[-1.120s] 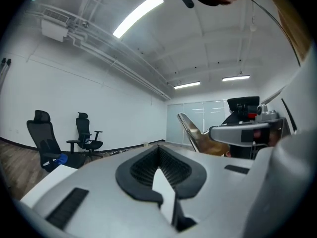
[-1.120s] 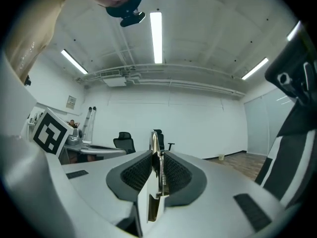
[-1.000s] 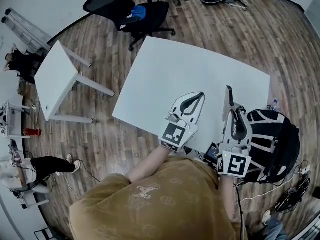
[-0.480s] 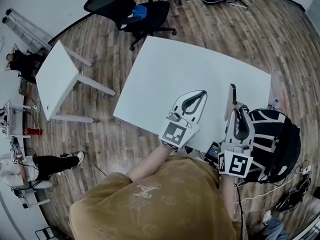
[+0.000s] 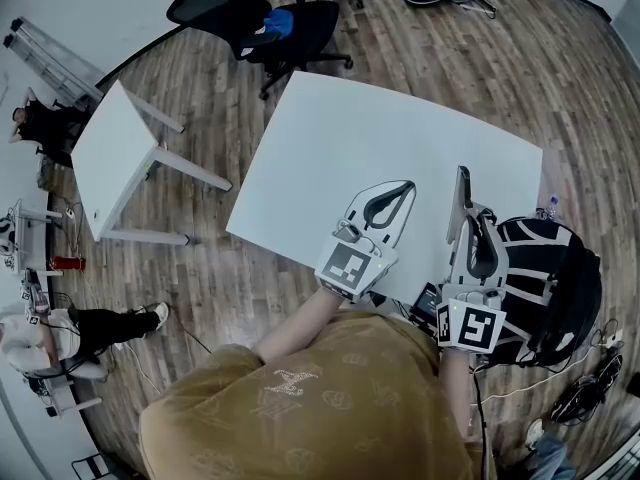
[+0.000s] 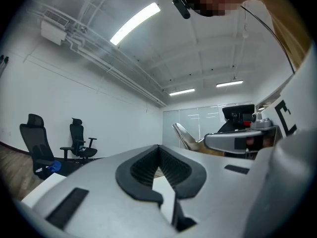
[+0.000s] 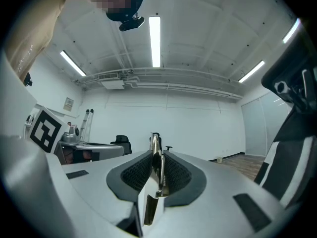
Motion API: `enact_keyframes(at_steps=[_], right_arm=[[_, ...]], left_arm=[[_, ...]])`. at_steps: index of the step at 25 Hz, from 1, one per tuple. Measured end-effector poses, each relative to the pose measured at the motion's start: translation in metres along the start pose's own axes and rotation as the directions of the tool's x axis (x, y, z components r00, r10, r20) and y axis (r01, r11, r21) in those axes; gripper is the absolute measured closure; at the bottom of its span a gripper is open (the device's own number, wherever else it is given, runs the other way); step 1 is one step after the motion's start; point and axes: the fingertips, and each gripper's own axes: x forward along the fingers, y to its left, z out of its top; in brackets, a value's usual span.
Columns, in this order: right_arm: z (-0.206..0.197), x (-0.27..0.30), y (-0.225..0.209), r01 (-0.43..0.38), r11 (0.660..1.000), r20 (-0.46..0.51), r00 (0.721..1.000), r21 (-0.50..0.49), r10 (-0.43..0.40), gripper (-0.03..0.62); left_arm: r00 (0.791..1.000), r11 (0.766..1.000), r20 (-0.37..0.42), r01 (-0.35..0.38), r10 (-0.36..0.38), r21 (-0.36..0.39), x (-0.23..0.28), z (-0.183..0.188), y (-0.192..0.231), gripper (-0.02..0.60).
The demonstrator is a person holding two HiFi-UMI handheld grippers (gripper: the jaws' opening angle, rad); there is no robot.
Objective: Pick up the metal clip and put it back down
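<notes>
A slim shiny metal clip (image 7: 155, 141) stands upright between the pads of my right gripper (image 7: 155, 153); the jaws are closing and pressing on it. In the head view the right gripper (image 5: 461, 177) hovers at the near right part of the white table (image 5: 350, 138), turned edge-on. The left gripper view shows the clip (image 6: 184, 134) sticking out past the right gripper's tip. My left gripper (image 5: 407, 186) lies just left of it over the table, jaws (image 6: 159, 148) meeting at the tips with nothing between them.
A black backpack (image 5: 548, 278) sits by the table's right near corner, with a bottle (image 5: 549, 208) beside it. A black office chair (image 5: 270, 28) stands beyond the far edge. A small white table (image 5: 110, 158) and seated people are at the left.
Both grippers have drifted slightly to the right over the table. The clip stays in the right gripper.
</notes>
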Motion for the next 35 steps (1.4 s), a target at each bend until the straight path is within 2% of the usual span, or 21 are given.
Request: enact_keyframes(at_steps=[7,12,17,20,25,35], right_arm=[[-0.001,0.0,-0.001,-0.001,1.0,-0.006,1.0,-0.009,0.001,0.523],[-0.004,0.002,-0.004,0.005,1.0,-0.014,1.0,0.0,-0.005,0.529],[-0.008,0.003,-0.004,0.007,1.0,-0.022,1.0,0.009,-0.006,0.539],[-0.012,0.004,-0.006,0.014,1.0,-0.031,0.999,0.01,-0.014,0.566],[-0.026,0.006,-0.007,0.006,1.0,-0.062,0.998,0.022,-0.004,0.571],[-0.042,0.01,-0.003,-0.006,1.0,-0.099,0.995,0.028,0.009,0.571]], left_arm=[[0.999,0.999,-0.025,-0.022,0.023,0.042,0.002,-0.008,0.001,0.575],[0.999,0.997,-0.042,-0.008,0.011,0.073,0.004,-0.008,0.0,0.575],[0.999,0.998,-0.045,-0.012,0.015,0.061,0.004,-0.009,0.002,0.575],[0.999,0.999,-0.047,-0.02,0.022,0.046,0.005,-0.013,0.002,0.575],[0.998,0.998,-0.067,-0.011,0.015,0.058,0.006,-0.018,0.001,0.575],[0.996,0.999,-0.083,-0.029,0.031,0.033,0.007,-0.028,0.008,0.575]])
